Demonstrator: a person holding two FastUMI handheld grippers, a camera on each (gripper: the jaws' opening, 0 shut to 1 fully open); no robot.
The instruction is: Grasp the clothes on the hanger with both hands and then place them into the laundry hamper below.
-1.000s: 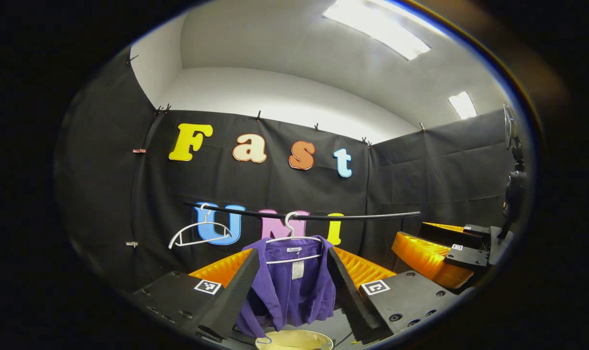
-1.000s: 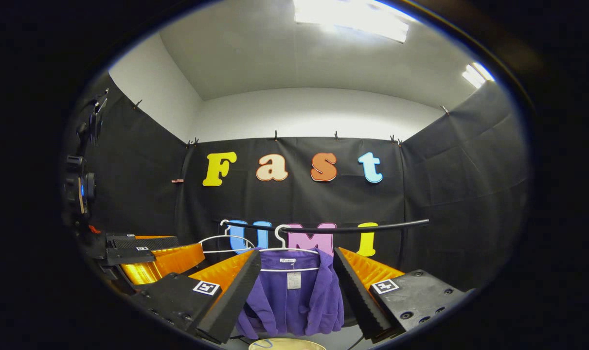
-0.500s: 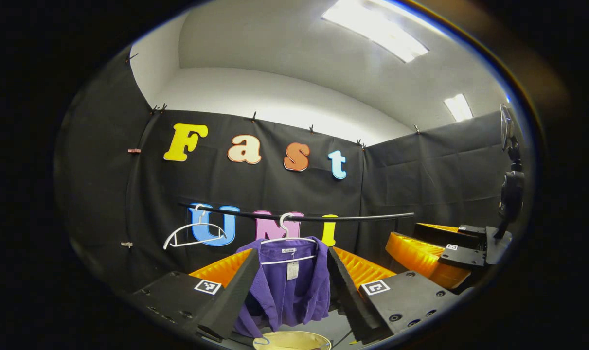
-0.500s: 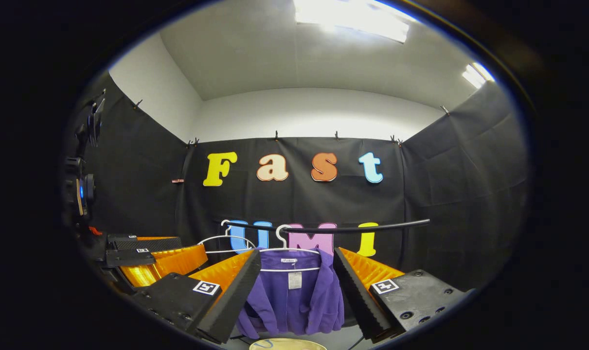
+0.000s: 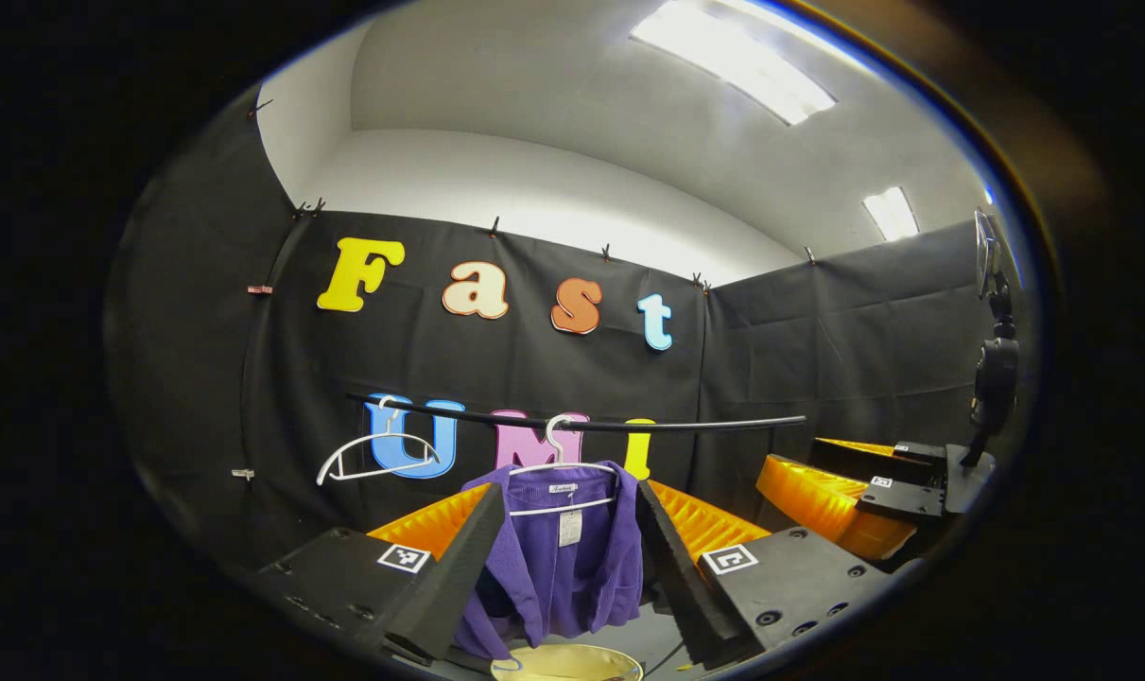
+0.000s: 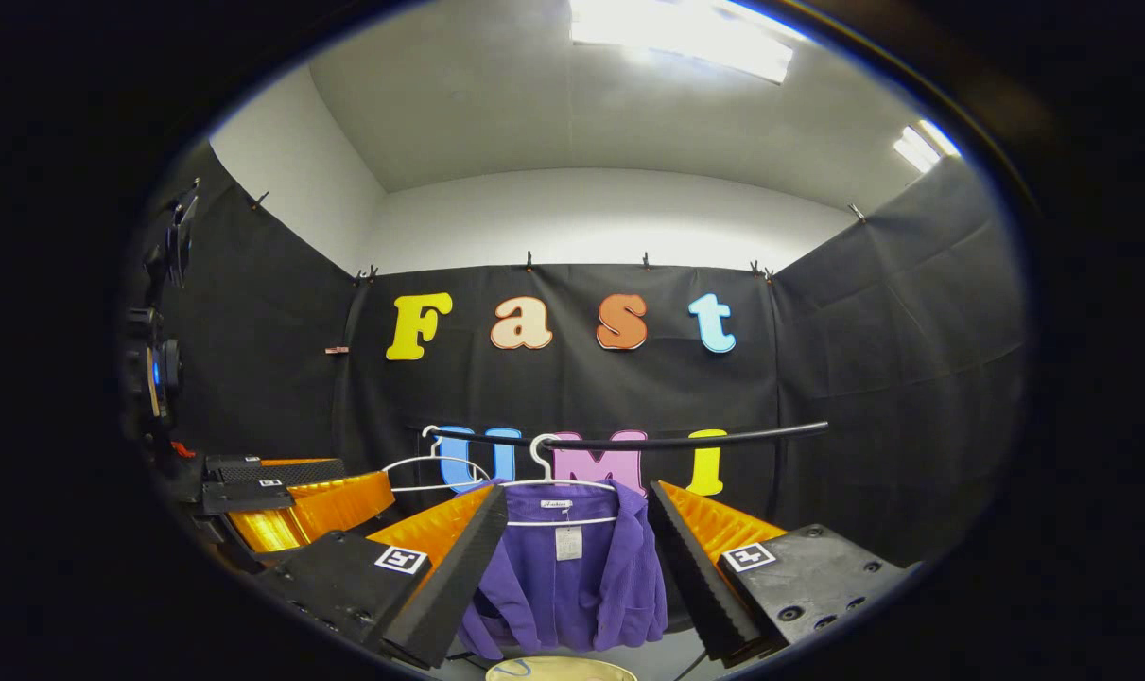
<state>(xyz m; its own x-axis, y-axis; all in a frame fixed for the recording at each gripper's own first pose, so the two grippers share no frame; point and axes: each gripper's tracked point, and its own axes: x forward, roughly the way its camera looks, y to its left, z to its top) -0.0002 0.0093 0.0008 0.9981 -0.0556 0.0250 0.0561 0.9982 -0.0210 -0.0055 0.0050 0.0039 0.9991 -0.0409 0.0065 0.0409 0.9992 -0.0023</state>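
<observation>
**Both grippers line up on the hanging purple top**

While the purple garment (image 5: 558, 567) hangs from a white hanger (image 5: 561, 463) on the black rail (image 5: 581, 423), both grippers face it from a short way off, neither touching the cloth. Seen in the left gripper view, the left gripper (image 5: 564, 567) has its fingers spread wide, the garment framed in the gap between them. The right gripper (image 6: 577, 577) in the right gripper view is likewise wide open and holds nothing; it also appears at the right edge of the left gripper view. Directly below the garment sits the pale rim of the laundry hamper (image 5: 567, 659). A second, bare hanger (image 5: 378, 452) hangs farther left on the rail. By the look of it, this is the approach step, with no grasp made. The next move likely calls for both grippers to advance, close on the fabric near each shoulder, and free it from the hanger before lowering it.
</observation>
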